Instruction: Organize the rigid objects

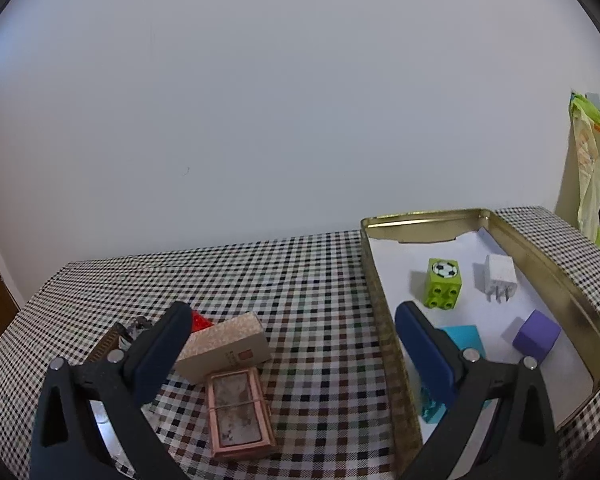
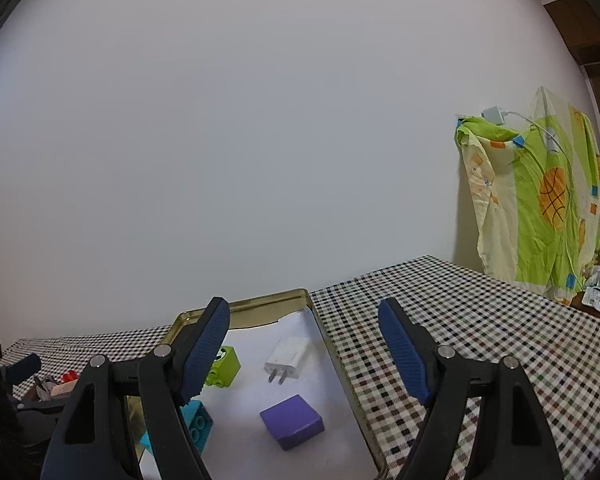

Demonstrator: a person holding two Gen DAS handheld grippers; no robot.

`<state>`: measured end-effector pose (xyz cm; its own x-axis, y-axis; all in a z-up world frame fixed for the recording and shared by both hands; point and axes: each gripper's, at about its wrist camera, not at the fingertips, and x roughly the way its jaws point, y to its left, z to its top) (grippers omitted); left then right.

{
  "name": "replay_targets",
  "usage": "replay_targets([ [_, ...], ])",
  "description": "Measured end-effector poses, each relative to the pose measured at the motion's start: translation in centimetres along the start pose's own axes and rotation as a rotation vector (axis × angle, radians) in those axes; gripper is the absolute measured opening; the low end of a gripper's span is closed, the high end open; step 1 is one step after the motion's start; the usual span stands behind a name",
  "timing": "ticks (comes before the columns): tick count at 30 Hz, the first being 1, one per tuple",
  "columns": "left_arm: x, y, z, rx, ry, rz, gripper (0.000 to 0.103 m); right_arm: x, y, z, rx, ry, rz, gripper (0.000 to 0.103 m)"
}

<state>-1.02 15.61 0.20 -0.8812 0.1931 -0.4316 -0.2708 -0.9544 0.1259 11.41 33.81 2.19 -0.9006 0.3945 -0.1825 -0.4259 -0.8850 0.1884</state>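
**Both grippers spread, holding nothing**

The left gripper [image 1: 292,320] hangs fingers apart above the checked cloth [image 1: 320,280], over a beige box [image 1: 226,346] and pink case [image 1: 238,414]. The right gripper [image 2: 304,324] gapes over the gold tin [image 2: 340,364], which holds a green brick [image 2: 224,368], charger [image 2: 288,358], purple block [image 2: 292,420] and blue brick [image 2: 198,422].

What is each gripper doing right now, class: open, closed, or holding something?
Left gripper: open, holding nothing, above the cloth beside the tin.
Right gripper: open, holding nothing, over the tin.
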Motion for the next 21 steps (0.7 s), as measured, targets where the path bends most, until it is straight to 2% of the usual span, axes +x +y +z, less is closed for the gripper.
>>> replay_targets([
  [21, -0.9, 3.1, -1.1, -0.046, 0.018, -0.026, 0.102, -2.2, 2.2, -1.2, -0.018, 0.004, 0.019, 0.079],
])
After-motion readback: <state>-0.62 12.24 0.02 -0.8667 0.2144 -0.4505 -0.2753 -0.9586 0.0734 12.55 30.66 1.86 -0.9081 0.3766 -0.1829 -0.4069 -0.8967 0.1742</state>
